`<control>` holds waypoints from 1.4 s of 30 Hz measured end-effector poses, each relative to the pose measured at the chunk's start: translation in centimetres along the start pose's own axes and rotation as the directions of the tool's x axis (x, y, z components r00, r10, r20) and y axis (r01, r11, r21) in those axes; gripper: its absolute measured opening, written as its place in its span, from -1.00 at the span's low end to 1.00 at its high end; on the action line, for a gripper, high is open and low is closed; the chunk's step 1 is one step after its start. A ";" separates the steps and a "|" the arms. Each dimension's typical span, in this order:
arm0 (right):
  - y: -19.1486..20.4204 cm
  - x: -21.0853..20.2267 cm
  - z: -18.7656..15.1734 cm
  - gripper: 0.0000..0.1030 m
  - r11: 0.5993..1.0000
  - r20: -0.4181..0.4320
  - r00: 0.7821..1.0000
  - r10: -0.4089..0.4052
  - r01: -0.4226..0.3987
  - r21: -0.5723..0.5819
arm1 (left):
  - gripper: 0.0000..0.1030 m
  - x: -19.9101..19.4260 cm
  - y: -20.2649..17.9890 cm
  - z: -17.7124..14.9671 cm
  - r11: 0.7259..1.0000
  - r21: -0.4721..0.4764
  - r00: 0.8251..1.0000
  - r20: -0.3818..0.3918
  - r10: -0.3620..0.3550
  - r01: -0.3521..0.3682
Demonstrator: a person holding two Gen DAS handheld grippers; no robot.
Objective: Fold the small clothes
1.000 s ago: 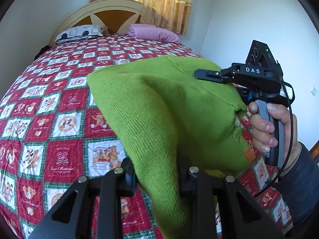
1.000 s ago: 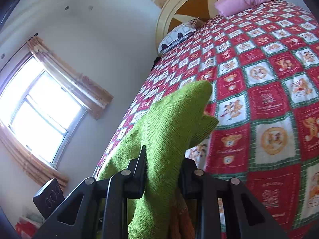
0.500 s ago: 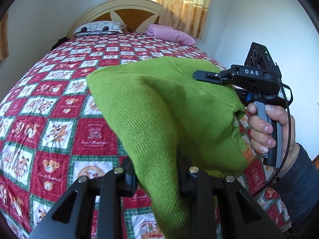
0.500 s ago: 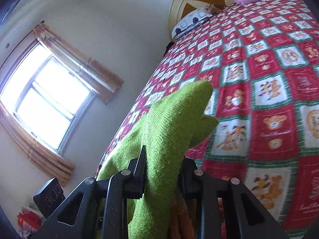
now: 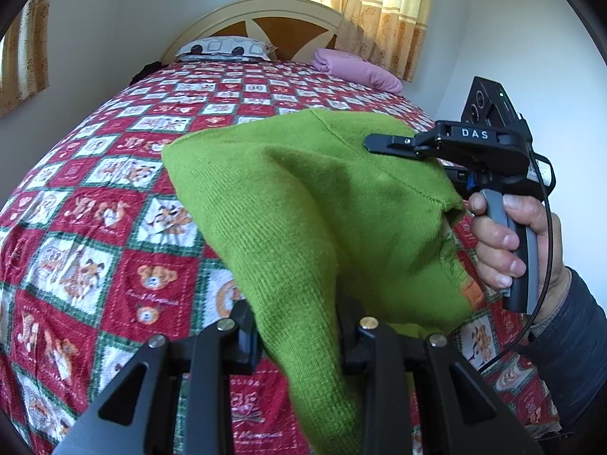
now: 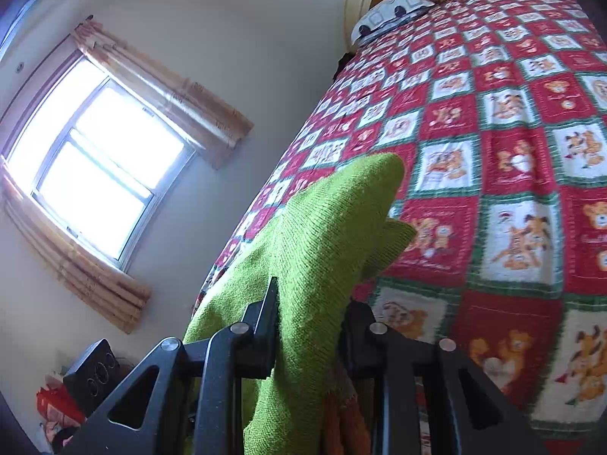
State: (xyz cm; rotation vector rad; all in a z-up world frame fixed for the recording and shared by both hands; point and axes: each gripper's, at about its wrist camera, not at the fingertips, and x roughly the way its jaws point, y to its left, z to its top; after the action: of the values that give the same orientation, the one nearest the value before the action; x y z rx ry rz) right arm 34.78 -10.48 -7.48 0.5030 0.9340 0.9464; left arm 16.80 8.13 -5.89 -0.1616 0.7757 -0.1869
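A green knitted garment point(image 5: 303, 204) hangs in the air above the bed, stretched between both grippers. My left gripper point(image 5: 297, 337) is shut on its near edge, the cloth bunched between the jaws. The right gripper point(image 5: 383, 144) shows at the right of the left wrist view, held by a hand point(image 5: 504, 239), its fingers running into the garment's far edge. In the right wrist view my right gripper point(image 6: 309, 333) is shut on the green garment point(image 6: 326, 235), which rises in a fold past the jaws. An orange trim point(image 5: 472, 295) shows at the lower hem.
The bed carries a red, green and white patchwork quilt point(image 5: 114, 197) with bear pictures. A patterned pillow point(image 5: 224, 47) and a pink pillow point(image 5: 356, 70) lie by the headboard point(image 5: 261, 19). A window with curtains point(image 6: 95, 163) is on the left wall.
Both grippers have travelled sideways over the bed with the garment still stretched between them; the headboard and pillows have shifted right in the left wrist view. The grips are unchanged.
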 end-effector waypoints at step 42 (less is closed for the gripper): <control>7.1 15.8 -0.8 -0.48 0.991 -0.237 0.971 0.042 -0.070 -0.110 | -0.43 -4.0 8.7 -4.7 0.978 -0.115 0.985 0.000 0.173 -0.171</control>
State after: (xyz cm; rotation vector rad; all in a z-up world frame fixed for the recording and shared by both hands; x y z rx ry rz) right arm 34.86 6.68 -9.83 0.3227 1.0732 1.1226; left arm 11.60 17.15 -8.34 -0.2028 0.7863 0.0226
